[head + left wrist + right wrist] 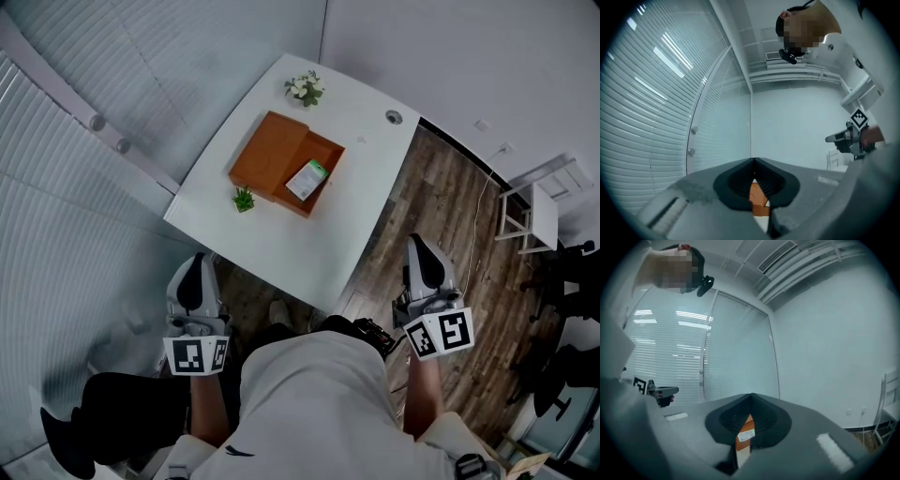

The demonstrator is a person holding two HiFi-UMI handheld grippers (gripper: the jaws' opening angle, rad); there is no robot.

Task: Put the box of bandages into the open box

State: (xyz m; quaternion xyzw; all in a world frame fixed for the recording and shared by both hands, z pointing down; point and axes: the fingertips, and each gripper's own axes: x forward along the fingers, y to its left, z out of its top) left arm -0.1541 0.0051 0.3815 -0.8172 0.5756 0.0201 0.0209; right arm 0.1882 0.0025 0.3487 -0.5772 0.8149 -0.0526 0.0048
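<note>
Bandage box, small and white with a green end (307, 179), lies inside the open orange-brown cardboard box (267, 155) on the white table (272, 234). Its long axis runs diagonally, green end pointing away from me. I see my left gripper (197, 262) and right gripper (417, 246) with jaws closed on nothing.

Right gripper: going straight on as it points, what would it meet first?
Nothing near. The right gripper, shut, aims toward the table and open box; it may pass above them to the wall, depth unclear.
</note>
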